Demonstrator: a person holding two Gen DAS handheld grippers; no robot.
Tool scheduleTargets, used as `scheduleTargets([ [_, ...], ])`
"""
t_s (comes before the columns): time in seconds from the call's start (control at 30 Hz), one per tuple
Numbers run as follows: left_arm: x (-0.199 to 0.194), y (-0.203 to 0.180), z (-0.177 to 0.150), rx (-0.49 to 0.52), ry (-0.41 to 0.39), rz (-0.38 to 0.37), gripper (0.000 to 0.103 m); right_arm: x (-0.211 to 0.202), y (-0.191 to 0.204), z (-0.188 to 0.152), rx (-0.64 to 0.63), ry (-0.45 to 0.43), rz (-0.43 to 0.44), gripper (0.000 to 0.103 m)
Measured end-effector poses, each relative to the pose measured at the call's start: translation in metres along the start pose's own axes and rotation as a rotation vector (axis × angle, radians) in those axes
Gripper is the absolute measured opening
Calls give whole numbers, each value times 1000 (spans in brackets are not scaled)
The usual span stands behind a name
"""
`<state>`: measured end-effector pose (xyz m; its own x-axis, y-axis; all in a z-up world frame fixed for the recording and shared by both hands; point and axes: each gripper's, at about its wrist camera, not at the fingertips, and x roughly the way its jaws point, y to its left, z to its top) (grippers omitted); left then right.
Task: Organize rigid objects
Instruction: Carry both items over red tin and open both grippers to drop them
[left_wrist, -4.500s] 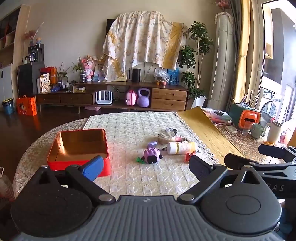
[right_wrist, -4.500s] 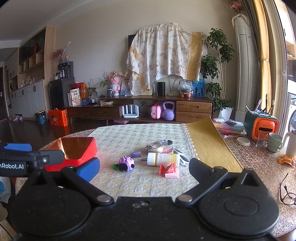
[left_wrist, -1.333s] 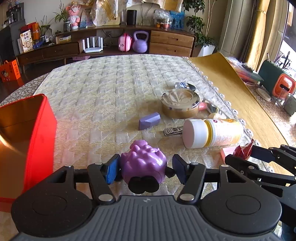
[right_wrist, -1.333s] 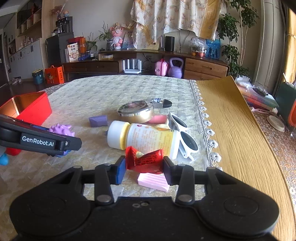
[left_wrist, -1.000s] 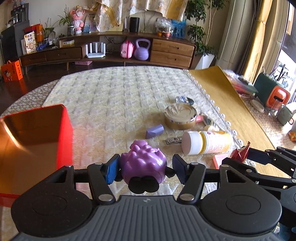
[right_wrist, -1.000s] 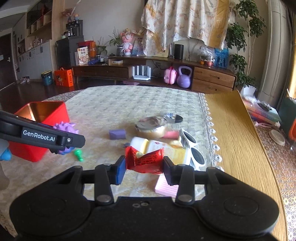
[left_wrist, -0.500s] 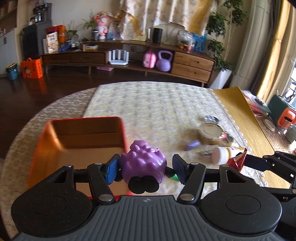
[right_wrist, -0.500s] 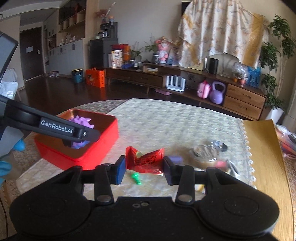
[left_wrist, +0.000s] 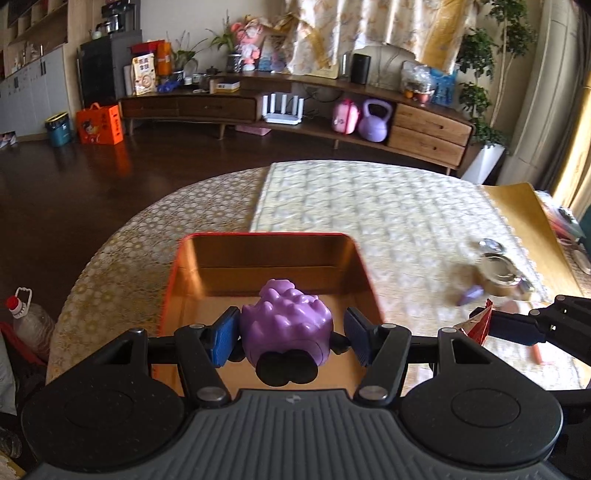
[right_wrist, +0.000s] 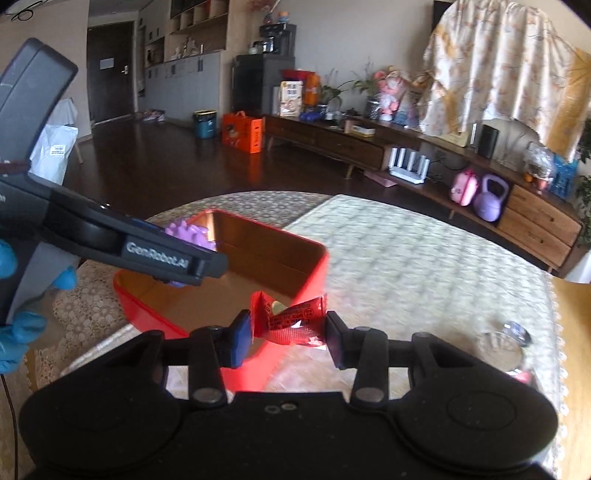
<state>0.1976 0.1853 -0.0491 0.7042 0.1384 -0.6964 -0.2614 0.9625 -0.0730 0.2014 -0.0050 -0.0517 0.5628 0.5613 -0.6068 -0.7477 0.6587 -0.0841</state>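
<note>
— So, nearest first: what does the left gripper (left_wrist: 290, 341) have?

— A purple spiky toy (left_wrist: 286, 325), pinched between the blue pads. The jaws are closed partway, just to the toy's width, and the toy hangs above the near end of the red box (left_wrist: 354, 258). I'd say it is held there to be dropped straight inside.

— And the right gripper (right_wrist: 289, 339)?

— Its jaws are closed onto a crumpled red packet (right_wrist: 290, 323), gripped at both ends. It sits over the near right corner of the box (right_wrist: 310, 288), right of the left gripper and a little behind it. My guess is the second item is waiting its turn, so the two tools don't collide over the opening.

— Is anything in the box yet?

— The part of the floor that shows looks bare and coppery; the toy and the grippers hide the near part. Neither item has been let go.

— Why is the box on that side?

— It sits on the near left of the round table (left_wrist: 122, 240), well apart from the loose things. That keeps the sorted items away from the unsorted ones, I'd judge.

— What lies farther off?

— Far right on the quilted cloth (left_wrist: 388, 206) there is a round metal tin (left_wrist: 496, 278) and a small purple block (left_wrist: 469, 295), blurred. They look to be waiting for later trips.
</note>
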Motion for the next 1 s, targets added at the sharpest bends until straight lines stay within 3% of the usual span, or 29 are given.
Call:
scheduleTargets([
  [0.23, 26, 18, 21, 34, -42, 12, 61, 45, 16, 19, -92, 16, 13, 41],
  [0.57, 70, 37, 20, 1, 32, 53, 61, 106, 26, 21, -123, 148, 40, 42],
  [1.0, 75, 38, 9, 9, 30, 60, 61, 83, 28, 6, -114, 118, 55, 53],
])
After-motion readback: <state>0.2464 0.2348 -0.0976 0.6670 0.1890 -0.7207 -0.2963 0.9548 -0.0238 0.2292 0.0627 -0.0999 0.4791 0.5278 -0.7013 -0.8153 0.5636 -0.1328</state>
